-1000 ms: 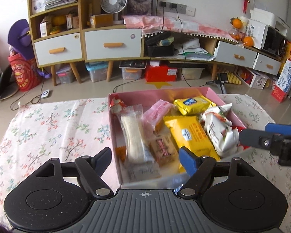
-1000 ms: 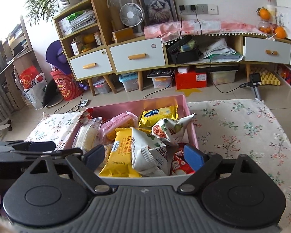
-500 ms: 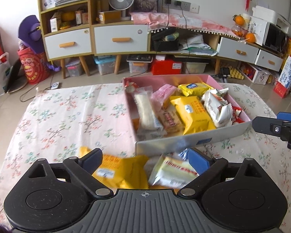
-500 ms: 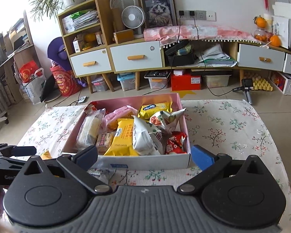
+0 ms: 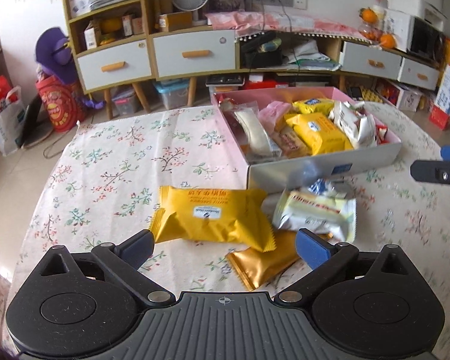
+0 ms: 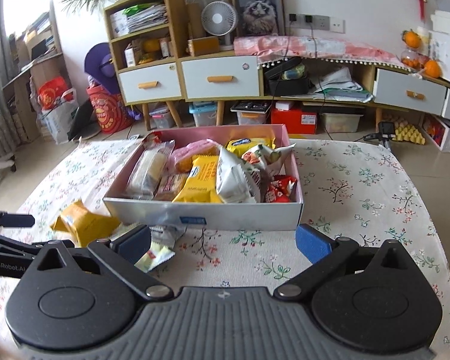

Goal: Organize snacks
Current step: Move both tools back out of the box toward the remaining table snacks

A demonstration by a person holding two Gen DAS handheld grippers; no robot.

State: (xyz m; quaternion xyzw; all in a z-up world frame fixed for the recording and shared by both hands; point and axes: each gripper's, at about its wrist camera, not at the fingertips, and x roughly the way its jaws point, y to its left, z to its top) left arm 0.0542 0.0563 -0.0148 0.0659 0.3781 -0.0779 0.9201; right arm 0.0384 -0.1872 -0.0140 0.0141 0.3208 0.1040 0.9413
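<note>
On the flower-printed tablecloth (image 5: 114,162), a shallow pink-lined cardboard box with a grey outer wall (image 5: 324,174) is recorded, filled with wrapped snacks, among them a yellow biscuit packet (image 5: 318,132) and a long white pastry in clear film (image 5: 255,132). Just outside its near wall, three loose items are listed: a yellow sandwich-biscuit pouch (image 5: 213,216), a gold foil packet (image 5: 267,262) partly beneath it, and a pale, blurred wrapper, possibly a cake (image 5: 315,214). Both the left gripper (image 5: 223,244) and the right gripper (image 6: 223,243) are held above the cloth with jaws spread wide, nothing being pinched.
</note>
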